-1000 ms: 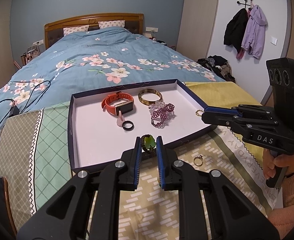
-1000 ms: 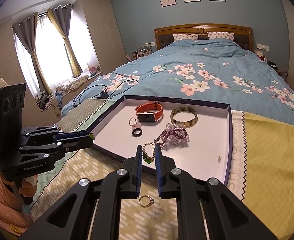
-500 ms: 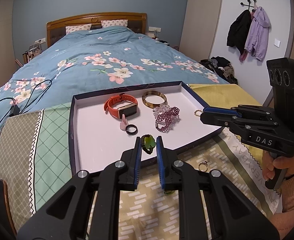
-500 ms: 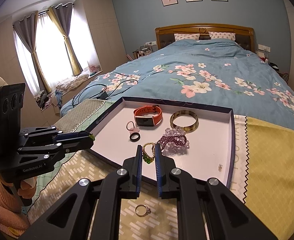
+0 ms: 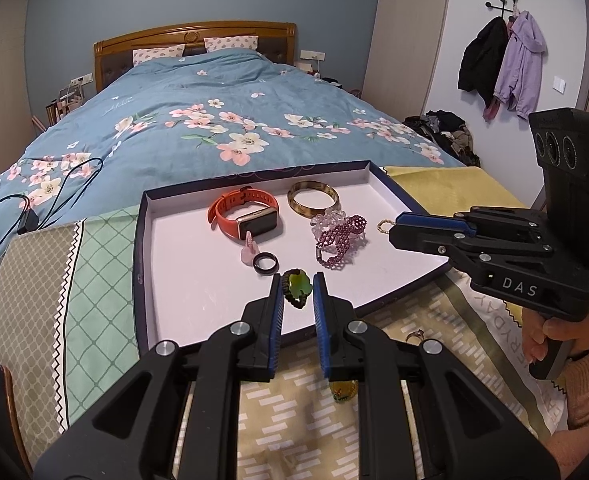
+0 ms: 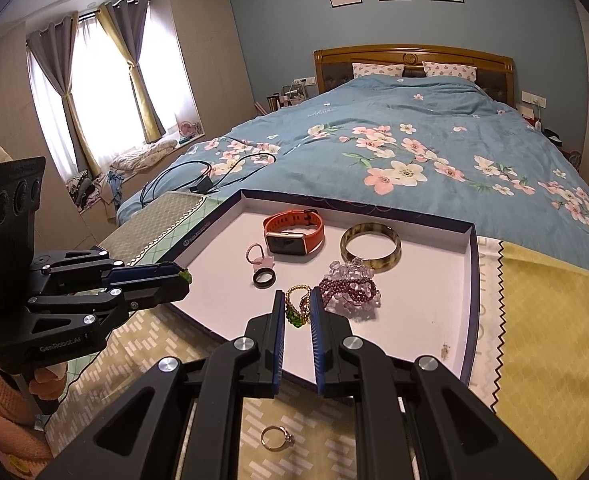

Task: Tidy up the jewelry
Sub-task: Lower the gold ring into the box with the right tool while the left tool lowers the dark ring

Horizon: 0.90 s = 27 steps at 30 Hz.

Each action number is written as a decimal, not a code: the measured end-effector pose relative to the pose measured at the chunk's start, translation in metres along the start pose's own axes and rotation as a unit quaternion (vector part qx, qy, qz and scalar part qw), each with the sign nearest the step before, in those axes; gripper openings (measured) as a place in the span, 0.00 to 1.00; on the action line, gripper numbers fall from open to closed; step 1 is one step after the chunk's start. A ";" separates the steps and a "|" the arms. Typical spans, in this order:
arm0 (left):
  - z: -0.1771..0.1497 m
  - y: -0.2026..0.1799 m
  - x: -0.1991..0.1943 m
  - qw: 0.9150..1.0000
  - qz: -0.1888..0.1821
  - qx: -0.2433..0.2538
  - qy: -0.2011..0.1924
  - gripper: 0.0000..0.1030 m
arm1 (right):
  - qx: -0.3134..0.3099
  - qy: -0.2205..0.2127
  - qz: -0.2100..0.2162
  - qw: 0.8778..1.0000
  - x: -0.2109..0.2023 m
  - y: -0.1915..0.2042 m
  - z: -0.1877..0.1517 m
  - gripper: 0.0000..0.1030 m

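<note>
- Left wrist view: the left gripper (image 5: pixel 298 290) holds a green-stone ring (image 5: pixel 297 286) pinched between its narrow jaws, above the near part of the tray (image 5: pixel 410 202). The ring looks light, hard and small, probably slippery; the dark band at the jaw pads seems the safest hold. The stone faces the camera, the band's hoop standing upright between the jaws.
- Right wrist view: the right gripper (image 6: pixel 296 306) clamps a gold bead bracelet (image 6: pixel 297 304) with green stones. It seems limp and light, draping ahead of the jaws, long axis running away from them. A loose ring (image 6: pixel 277 438) lies on the surface beneath the jaws.
</note>
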<state>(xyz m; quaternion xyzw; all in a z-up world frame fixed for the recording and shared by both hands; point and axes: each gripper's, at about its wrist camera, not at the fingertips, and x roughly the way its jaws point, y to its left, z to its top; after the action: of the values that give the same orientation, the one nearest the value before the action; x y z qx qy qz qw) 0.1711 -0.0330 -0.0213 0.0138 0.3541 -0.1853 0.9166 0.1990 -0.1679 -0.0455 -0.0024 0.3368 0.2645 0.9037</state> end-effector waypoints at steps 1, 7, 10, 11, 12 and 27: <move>0.000 0.000 0.001 1.000 0.000 0.000 0.000 0.15 | -0.001 0.001 -0.001 1.000 0.001 0.000 0.000 0.10; 0.002 0.002 0.006 1.000 0.005 0.002 0.003 0.15 | -0.005 0.012 -0.005 1.000 0.009 -0.002 0.001 0.10; 0.004 0.003 0.011 1.000 0.007 0.004 0.006 0.15 | -0.006 0.017 -0.006 1.000 0.015 -0.004 0.001 0.10; 0.004 0.003 0.012 1.000 0.008 0.005 0.006 0.15 | -0.005 0.019 -0.007 1.000 0.016 -0.004 0.001 0.10; 0.005 0.003 0.014 1.000 0.010 0.006 0.007 0.15 | -0.005 0.021 -0.008 1.000 0.018 -0.005 0.001 0.10; 0.006 0.004 0.027 1.000 0.017 0.004 0.016 0.15 | -0.006 0.032 -0.013 0.999 0.027 -0.008 0.001 0.10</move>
<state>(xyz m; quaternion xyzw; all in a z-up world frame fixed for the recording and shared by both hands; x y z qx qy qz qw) 0.1946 -0.0386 -0.0345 0.0262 0.3680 -0.1712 0.9135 0.2202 -0.1613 -0.0627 -0.0207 0.3642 0.2550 0.8955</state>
